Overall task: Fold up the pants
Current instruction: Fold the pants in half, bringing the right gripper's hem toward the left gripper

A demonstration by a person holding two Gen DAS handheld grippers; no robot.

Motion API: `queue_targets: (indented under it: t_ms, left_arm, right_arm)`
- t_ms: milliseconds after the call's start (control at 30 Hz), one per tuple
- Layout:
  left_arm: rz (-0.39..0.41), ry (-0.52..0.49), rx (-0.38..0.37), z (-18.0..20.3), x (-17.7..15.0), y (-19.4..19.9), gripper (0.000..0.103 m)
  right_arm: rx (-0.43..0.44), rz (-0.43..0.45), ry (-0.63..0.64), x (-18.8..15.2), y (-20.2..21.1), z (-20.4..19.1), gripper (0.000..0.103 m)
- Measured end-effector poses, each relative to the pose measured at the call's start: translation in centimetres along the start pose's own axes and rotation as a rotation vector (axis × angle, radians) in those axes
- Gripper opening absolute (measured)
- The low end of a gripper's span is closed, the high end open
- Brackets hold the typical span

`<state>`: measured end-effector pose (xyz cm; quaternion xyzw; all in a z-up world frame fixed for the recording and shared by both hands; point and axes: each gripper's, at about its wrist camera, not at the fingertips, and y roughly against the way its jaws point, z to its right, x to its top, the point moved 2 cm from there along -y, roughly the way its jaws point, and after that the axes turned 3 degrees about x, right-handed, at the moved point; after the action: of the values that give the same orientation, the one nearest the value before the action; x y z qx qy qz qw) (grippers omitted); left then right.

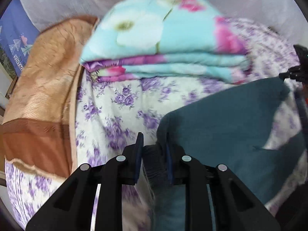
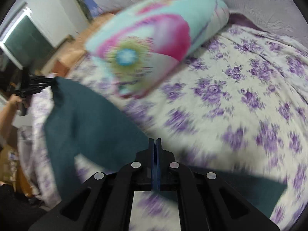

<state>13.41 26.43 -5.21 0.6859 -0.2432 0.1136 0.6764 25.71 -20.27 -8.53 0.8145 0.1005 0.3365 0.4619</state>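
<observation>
Covering the whole work surface is a bed sheet, white w/ purple flowers. Beyond both tongs lies a folded quilt, light blue w/ pink and white flowers, and behind it a pale wall. Left of the left tongs sits a tan and brown blanket. No containers are visible.

Teal pants hang lifted off the sheet, stretched between the two tongs. Left tongs are narrow, pads pressing on a ribbed edge of the pants, prob. the waistband. Right tongs are closed pad to pad; pants run under and beside them, but if cloth is pinched I cannot tell. In the right wrist view the left tongs are at far left, a hand on the handle.
</observation>
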Motion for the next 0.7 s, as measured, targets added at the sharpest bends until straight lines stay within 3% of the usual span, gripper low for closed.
queue_targets:
  t_ms: [100, 167, 333, 467, 533, 567, 633, 667, 700]
  left_arm:
    - [0.031, 0.002, -0.025, 0.5, -2.8, 3.8, 0.021]
    - [0.026, 0.002, -0.028, 0.6, -5.5, 5.1, 0.021]
    - [-0.068, 0.037, -0.024, 1.7, -13.2, 5.3, 0.021]
    - [-0.218, 0.126, 0.024, 1.1, -18.6, 1.2, 0.029]
    - [-0.280, 0.180, 0.062, 0.3, -20.7, -0.3, 0.048]
    - [-0.271, 0.214, 0.069, 0.0, -21.3, 0.0, 0.049]
    - [-0.227, 0.244, 0.057, -0.2, -21.4, 1.6, 0.050]
    - [-0.191, 0.251, 0.061, -0.3, -21.2, 2.8, 0.051]
    - [-0.142, 0.265, 0.071, -0.4, -20.9, 4.3, 0.057]
  right_arm:
    - [0.067, 0.029, -0.008, -3.8, 4.0, -2.8, 0.002]
    - [0.126, 0.022, -0.051, -8.0, 5.5, -5.1, 0.002]
    - [0.207, -0.085, -0.159, -17.3, 3.2, -9.3, 0.002]
    - [0.165, -0.166, -0.255, -23.1, -1.9, -9.9, 0.006]
    - [0.101, -0.217, -0.268, -24.8, -3.3, -10.5, 0.007]
    - [0.090, -0.190, -0.260, -24.6, -2.6, -10.9, 0.008]
    - [0.089, -0.121, -0.255, -23.8, -0.1, -11.4, 0.018]
    - [0.080, -0.078, -0.250, -23.3, 1.2, -11.5, 0.034]
    - [0.053, -0.030, -0.240, -22.7, 2.6, -11.4, 0.041]
